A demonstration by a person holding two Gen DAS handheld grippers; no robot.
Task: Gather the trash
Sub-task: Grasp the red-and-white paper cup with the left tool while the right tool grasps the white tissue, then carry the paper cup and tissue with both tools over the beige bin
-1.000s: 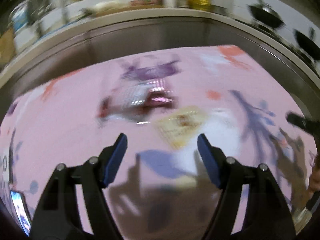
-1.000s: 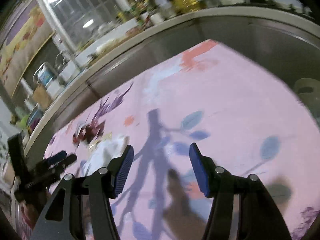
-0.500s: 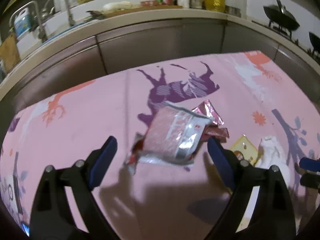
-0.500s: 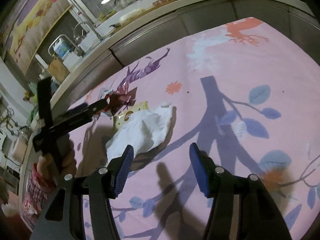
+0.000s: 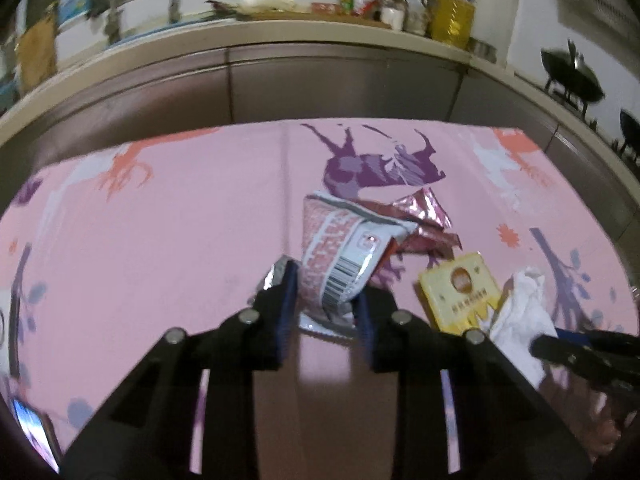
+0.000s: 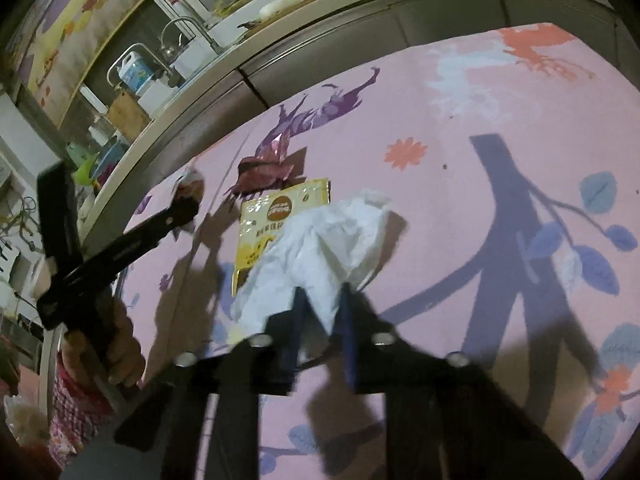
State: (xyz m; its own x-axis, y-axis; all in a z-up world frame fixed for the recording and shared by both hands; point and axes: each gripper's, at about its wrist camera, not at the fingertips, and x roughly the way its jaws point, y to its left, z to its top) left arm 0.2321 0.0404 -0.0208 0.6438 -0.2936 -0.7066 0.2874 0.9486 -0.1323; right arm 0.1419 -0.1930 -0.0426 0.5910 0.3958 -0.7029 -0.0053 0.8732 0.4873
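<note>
Two grabs underway.
Left gripper [image 5: 324, 312] closing on the wrapper [image 5: 340, 256], right gripper [image 6: 320, 320] closing on the tissue [image 6: 320, 248]; lifting comes next.

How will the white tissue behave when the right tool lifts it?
Likely floppy: the white tissue is crumpled, bunching between the closing right tool. Probably very light. It overlaps the yellow packet, so it may drag that along.

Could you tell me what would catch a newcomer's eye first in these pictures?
Probably the left tool closing on a red-and-white snack wrapper mid-table, and the right tool closing on a crumpled white tissue. Between them lies a yellow packet on the pink patterned tablecloth.
</note>
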